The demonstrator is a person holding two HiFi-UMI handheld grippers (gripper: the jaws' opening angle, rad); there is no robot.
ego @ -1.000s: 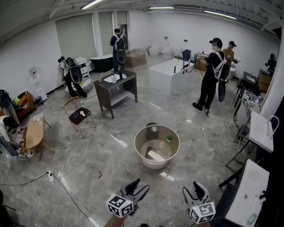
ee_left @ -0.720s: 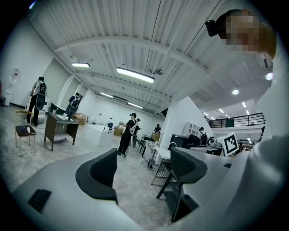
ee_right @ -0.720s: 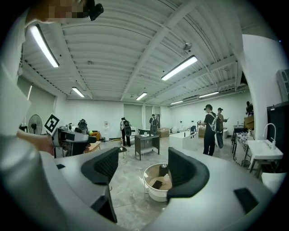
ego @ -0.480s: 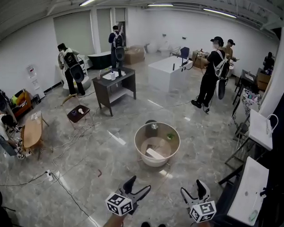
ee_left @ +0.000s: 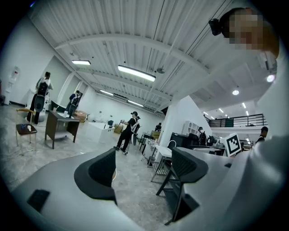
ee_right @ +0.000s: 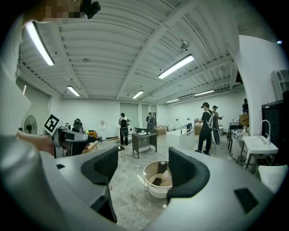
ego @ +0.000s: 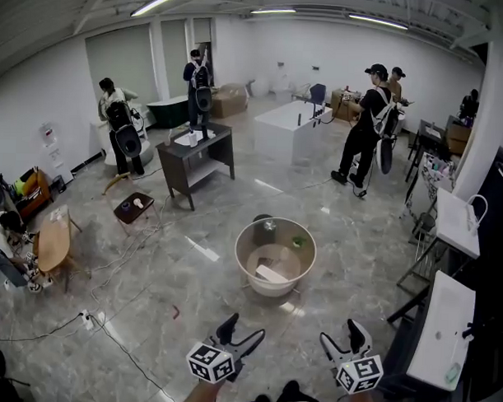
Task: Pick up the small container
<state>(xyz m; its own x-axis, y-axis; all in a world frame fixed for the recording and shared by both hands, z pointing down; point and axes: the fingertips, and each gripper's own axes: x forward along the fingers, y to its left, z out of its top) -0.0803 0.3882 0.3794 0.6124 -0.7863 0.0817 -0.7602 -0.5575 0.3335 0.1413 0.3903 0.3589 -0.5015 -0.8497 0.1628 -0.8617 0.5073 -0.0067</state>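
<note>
Reflecting ceiling lights [ego: 155, 3], grey floor [ego: 191, 293] bears a tub [ego: 273, 288].

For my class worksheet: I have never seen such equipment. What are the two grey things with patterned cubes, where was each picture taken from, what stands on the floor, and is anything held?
There is no robot: a person holds two hand-held tools, each with two jaws. The wide picture comes from a camera on the person's head, looking down at the left tool and right tool. The other two come from cameras riding on each tool, looking along its dark jaws. On the grey stone floor ahead stands a round beige tub with small items inside, too small to identify. Both tools' jaws have just been opening and stand apart with nothing between them, so nothing is held.
</note>
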